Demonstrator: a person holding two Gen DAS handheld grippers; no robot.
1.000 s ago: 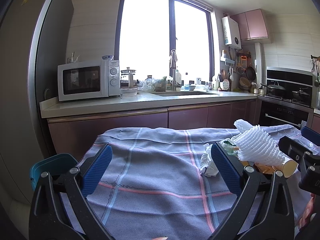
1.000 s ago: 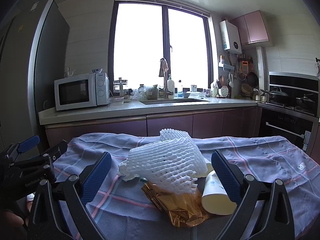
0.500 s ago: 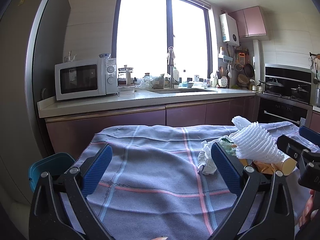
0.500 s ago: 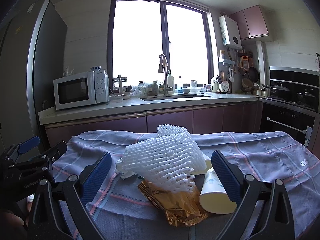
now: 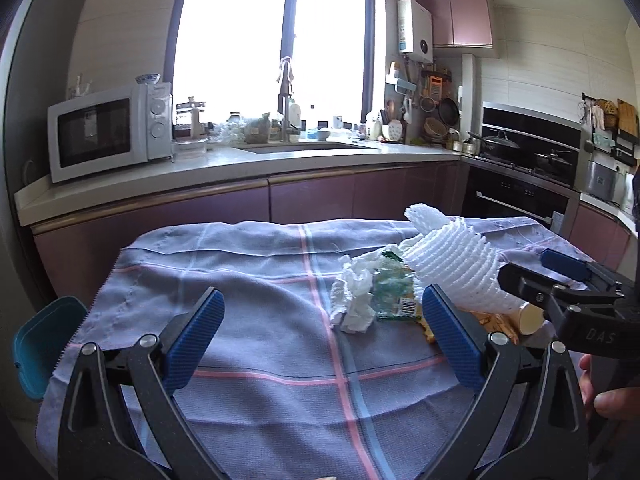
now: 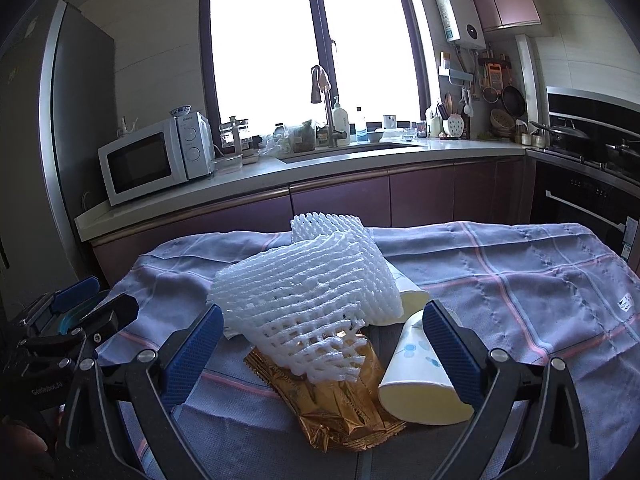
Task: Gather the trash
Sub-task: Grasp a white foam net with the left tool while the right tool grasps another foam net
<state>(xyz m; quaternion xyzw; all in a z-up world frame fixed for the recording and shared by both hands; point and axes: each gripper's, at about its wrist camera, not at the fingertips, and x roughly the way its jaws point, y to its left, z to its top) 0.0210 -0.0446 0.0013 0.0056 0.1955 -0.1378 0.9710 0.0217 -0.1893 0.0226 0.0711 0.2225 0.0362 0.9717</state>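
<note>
A pile of trash lies on a blue checked tablecloth [image 5: 256, 280]. On top is white foam fruit netting [image 6: 308, 292], also in the left wrist view [image 5: 456, 268]. Under it lie a gold foil wrapper [image 6: 340, 396] and a tipped paper cup [image 6: 416, 380]. A crumpled white tissue [image 5: 354, 300] and a green wrapper [image 5: 390, 288] lie at the pile's left. My right gripper [image 6: 322, 332] is open, its fingers on either side of the netting. My left gripper [image 5: 320, 320] is open and empty, just left of the pile.
A teal bin [image 5: 40, 344] stands at the table's left edge. Behind the table runs a kitchen counter [image 5: 200, 168] with a microwave [image 5: 108, 132], a sink and a stove [image 5: 532, 160]. The right side of the cloth [image 6: 540, 280] is bare.
Both grippers have dipped and edged closer to the pile. The right gripper's fingers now flank the netting. Nothing has been taken hold of.
</note>
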